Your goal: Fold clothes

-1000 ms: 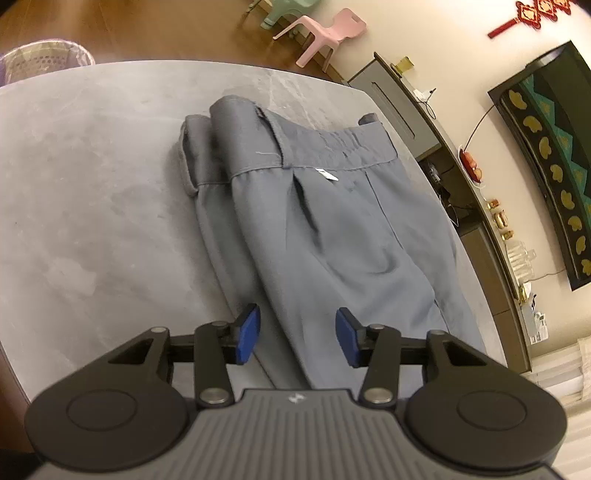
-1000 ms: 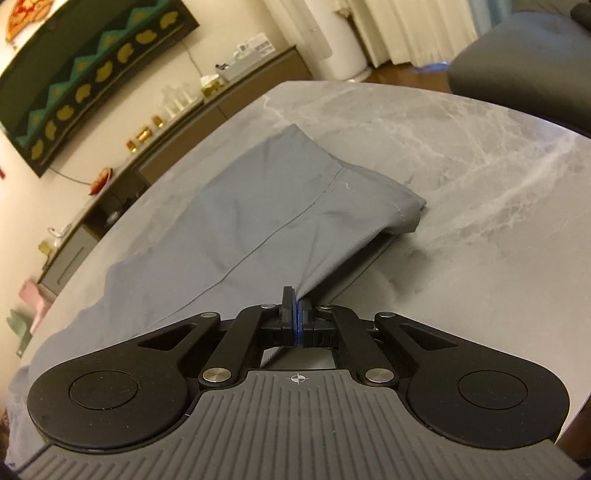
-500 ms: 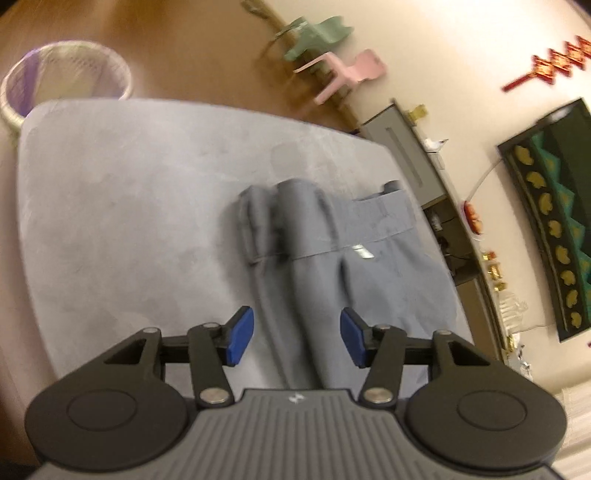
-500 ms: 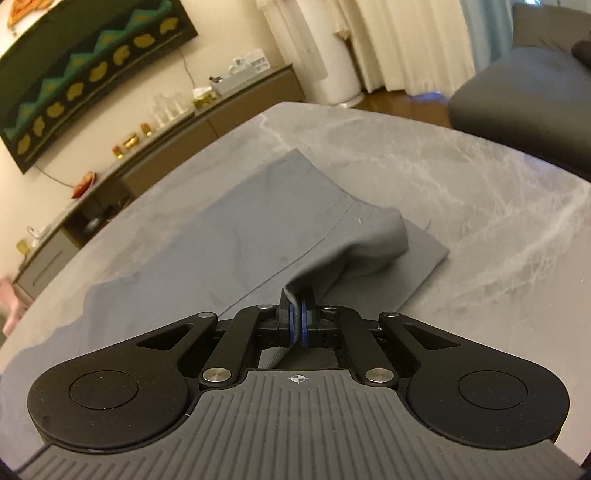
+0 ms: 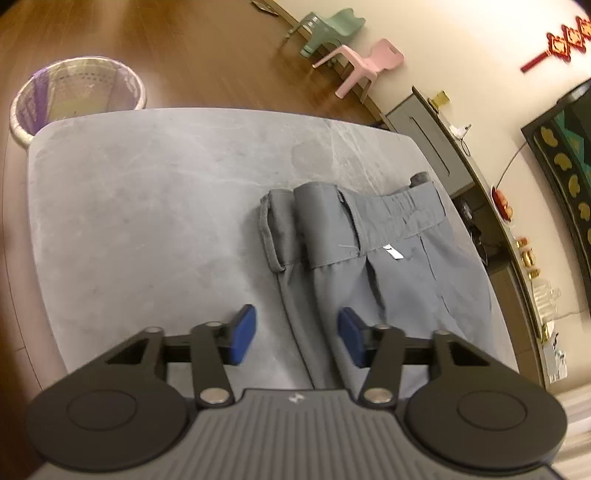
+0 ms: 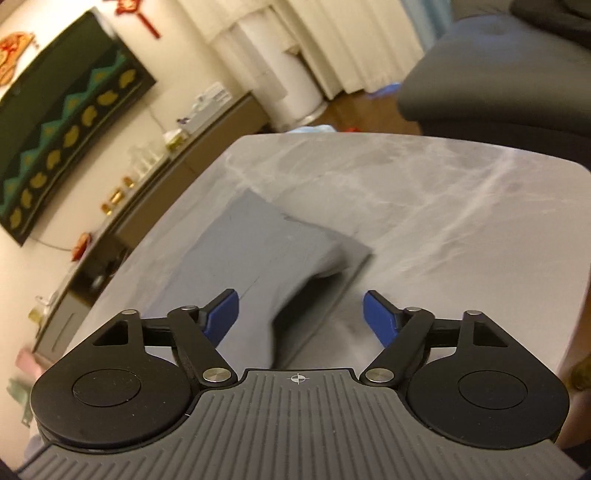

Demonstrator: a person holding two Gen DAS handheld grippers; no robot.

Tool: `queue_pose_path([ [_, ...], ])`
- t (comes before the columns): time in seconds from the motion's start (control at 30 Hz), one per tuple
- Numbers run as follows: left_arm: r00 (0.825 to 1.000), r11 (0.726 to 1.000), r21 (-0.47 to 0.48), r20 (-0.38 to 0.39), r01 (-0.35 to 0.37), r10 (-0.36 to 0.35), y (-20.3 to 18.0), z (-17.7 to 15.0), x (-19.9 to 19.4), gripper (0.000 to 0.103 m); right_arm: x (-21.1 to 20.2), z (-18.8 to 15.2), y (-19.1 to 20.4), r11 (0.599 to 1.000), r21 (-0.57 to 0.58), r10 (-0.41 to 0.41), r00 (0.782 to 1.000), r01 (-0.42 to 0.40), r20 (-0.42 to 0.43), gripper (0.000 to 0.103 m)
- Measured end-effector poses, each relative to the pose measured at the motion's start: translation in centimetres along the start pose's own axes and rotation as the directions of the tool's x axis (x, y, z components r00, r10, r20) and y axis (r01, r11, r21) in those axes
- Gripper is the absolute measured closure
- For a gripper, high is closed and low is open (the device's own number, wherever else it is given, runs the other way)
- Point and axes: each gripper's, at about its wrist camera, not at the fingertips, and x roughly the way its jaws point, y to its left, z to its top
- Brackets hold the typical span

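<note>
Right gripper [image 6: 300, 317] had its blue pads spread wide, nothing pinched; jaws had just been opening. Grey trousers [image 6: 258, 254] lay below and between the pads, not touched by either. A raised fold of the trouser leg sat just beyond the gripper, with the flat hem end past it on the grey marble-look table [image 6: 443, 206]. Right wrist view was motion-blurred, so seams and hem edge were hard to read. The near part of the cloth was hidden under the gripper body.

Left gripper [image 5: 297, 334] had its jaws partly apart, holding nothing; they had just been opening slightly. It hovered over the trousers' [image 5: 369, 266] near edge: its left pad [image 5: 243, 334] was over bare table [image 5: 129, 221], its right pad over grey cloth. Contact with the cloth could not be confirmed.

The trousers lay on the right half of the table, waistband end farthest from the left gripper, with the elastic waistband and a small white tag visible. The waist's left side was rolled over in a thick fold. The lower trouser legs were cut off behind the left gripper body.

Beyond the table: a purple-lined waste basket [image 5: 77, 96] at the far left corner, a pink plastic chair [image 5: 364, 68] and a green one [image 5: 328, 31] by the wall.
</note>
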Motion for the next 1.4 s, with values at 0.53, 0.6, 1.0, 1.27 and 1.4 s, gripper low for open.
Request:
queue_pose_path([
  [0.53, 0.966, 0.974, -0.059, -0.129, 0.217, -0.223, -0.6, 0.5, 2.8, 0.029, 3.3, -1.8, 4.5, 0.969, 0.059, 0.246, 0.959, -0.240, -0.141, 0.017],
  [0.6, 0.961, 0.972, 0.001, -0.155, 0.234, -0.231, -1.6, 0.1, 3.1, 0.029, 3.1, -1.9, 5.2, 0.983, 0.015, 0.184, 0.979, -0.183, -0.090, 0.020],
  [1.0, 0.953, 0.952, 0.071, 0.039, 0.297, -0.300, -1.9, -0.9, -2.1, 0.099, -2.1, -2.1, 11.2, 0.910, -0.237, 0.356, 0.934, -0.341, 0.023, 0.103],
  [1.27, 0.785, 0.815, 0.248, 0.230, 0.524, -0.575, -9.5, -0.4, -18.9, 0.100, -14.3, 3.6, 15.4, 0.789, -0.457, 0.507, 0.855, -0.410, 0.108, 0.103],
  [1.4, 0.838, 0.854, 0.268, 0.212, 0.446, -0.504, -18.1, 2.1, -18.8, 0.099, -15.5, 7.7, 17.6, 0.779, -0.512, 0.474, 0.875, -0.362, 0.102, 0.103],
])
